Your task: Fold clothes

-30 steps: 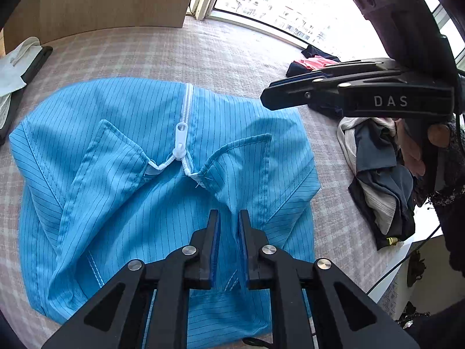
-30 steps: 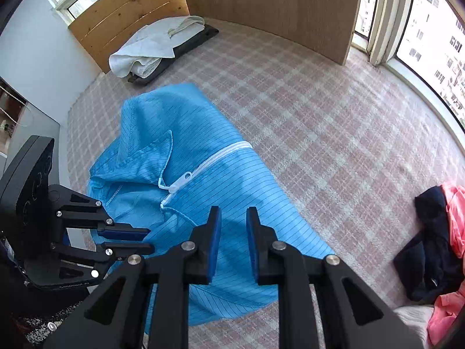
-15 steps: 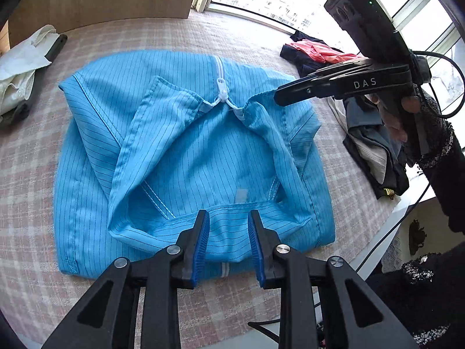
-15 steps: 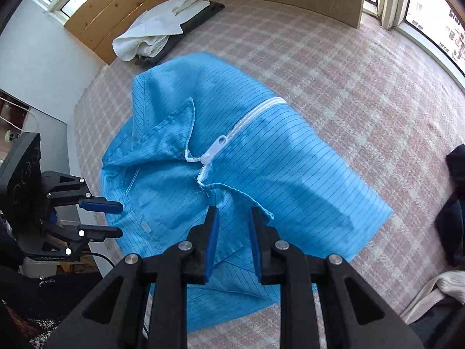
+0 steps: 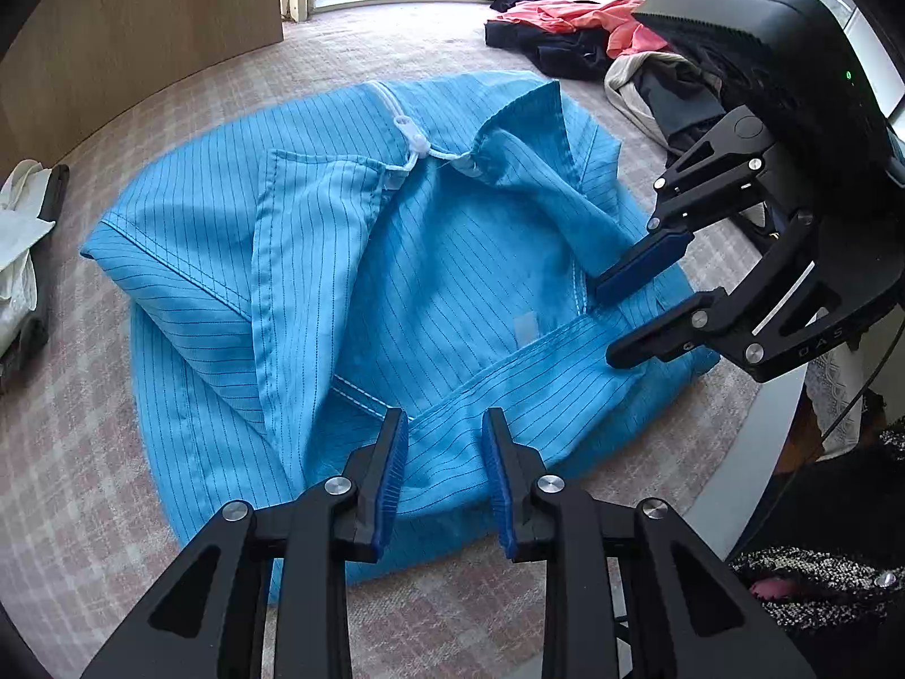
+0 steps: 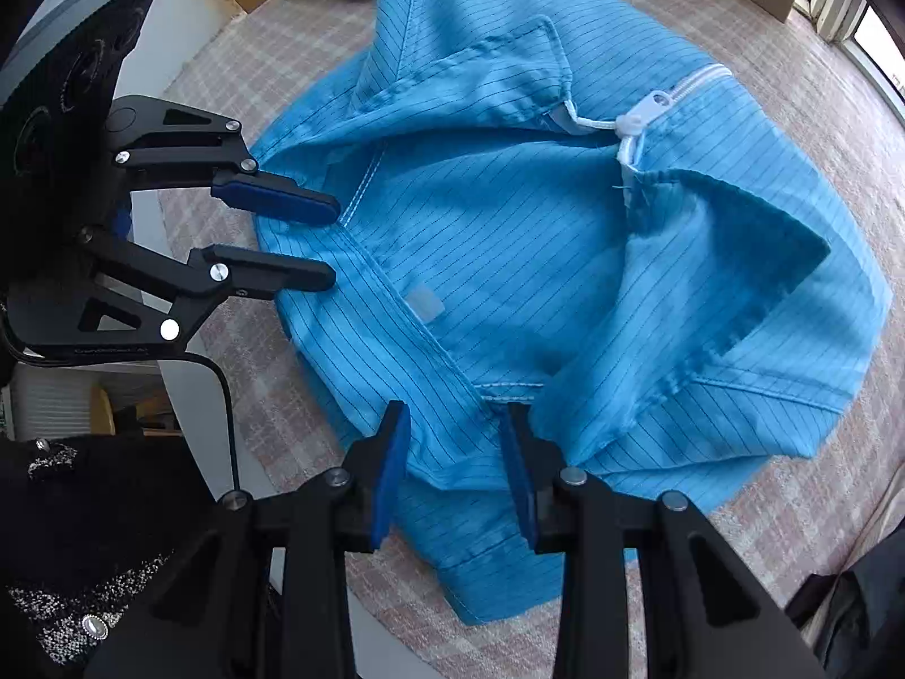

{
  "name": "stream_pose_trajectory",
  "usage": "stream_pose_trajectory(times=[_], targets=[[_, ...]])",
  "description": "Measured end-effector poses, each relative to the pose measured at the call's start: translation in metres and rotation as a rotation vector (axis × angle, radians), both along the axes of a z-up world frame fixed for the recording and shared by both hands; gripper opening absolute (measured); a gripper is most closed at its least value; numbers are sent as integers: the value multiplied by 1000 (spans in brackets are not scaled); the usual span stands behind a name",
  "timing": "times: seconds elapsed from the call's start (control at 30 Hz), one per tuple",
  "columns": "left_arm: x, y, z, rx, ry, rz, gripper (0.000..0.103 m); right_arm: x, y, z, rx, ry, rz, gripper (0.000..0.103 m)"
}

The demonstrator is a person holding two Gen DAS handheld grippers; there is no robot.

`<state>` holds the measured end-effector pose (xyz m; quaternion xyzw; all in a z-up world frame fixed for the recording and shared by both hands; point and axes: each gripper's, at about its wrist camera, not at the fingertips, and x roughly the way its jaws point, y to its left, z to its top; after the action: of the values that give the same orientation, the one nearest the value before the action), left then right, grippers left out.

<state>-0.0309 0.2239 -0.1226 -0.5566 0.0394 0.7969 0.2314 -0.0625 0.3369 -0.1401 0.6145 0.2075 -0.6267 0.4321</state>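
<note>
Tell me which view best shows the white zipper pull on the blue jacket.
The right wrist view: the zipper pull is large, sharp and unobstructed there. The left wrist view shows it too, smaller and farther away.

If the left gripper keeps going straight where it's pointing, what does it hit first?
Most likely the blue jacket: the left gripper points steeply down at the folded collar band near its near edge, with cloth showing between the open fingers. How far above it is unclear.

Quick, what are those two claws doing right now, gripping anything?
Left gripper: open, over the blue jacket's back collar edge, gripping nothing.
Right gripper: jaws opening, cloth between them, not pinched.
</note>
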Motion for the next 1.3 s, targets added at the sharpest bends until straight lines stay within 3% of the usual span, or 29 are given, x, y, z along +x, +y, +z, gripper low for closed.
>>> stream_pose_trajectory(times=[0.13,0.2,0.3,0.37,0.43,0.53,0.6,0.7,0.73,0.83,0.93,1.03,1.1,1.13,1.2,1.3], targets=[[11,-15,27,34,23,-62,28,3,11,33,-54,57,-34,33],[9,-13,30,40,33,-98,28,1,5,37,-77,42,-63,33],[-1,-1,11,14,-3,-148,28,-2,-8,19,-53,26,-94,33],[-3,2,-12,-25,-54,-165,28,-1,-11,-7,34,5,-109,33],[-3,-1,-17,9,-89,-157,27,1,-1,-21,52,-40,-128,33],[-2,-12,14,53,3,-132,26,-5,29,12,-139,-56,-252,33],[-10,-26,34,119,73,-71,28,-16,55,36,-247,12,-390,34],[-38,-42,31,142,126,46,28,-30,78,40,-234,125,-539,38],[-48,-45,26,137,134,79,28,-33,80,34,-242,115,-554,38],[-61,-39,-4,94,75,55,27,-35,74,5,-210,53,-583,38],[-54,-42,-17,77,32,20,27,-28,71,-26,-177,-85,-587,39],[-41,-55,-9,104,19,18,27,-21,89,-15,-262,-111,-661,38],[-35,-77,15,157,52,74,29,-20,117,10,-413,-111,-748,39],[-33,-91,28,170,80,110,29,-20,129,23,-466,-90,-786,41],[-36,-114,47,187,137,165,29,-25,145,46,-476,40,-843,41],[-61,-132,58,145,218,206,29,-44,147,65,-402,190,-857,40]])
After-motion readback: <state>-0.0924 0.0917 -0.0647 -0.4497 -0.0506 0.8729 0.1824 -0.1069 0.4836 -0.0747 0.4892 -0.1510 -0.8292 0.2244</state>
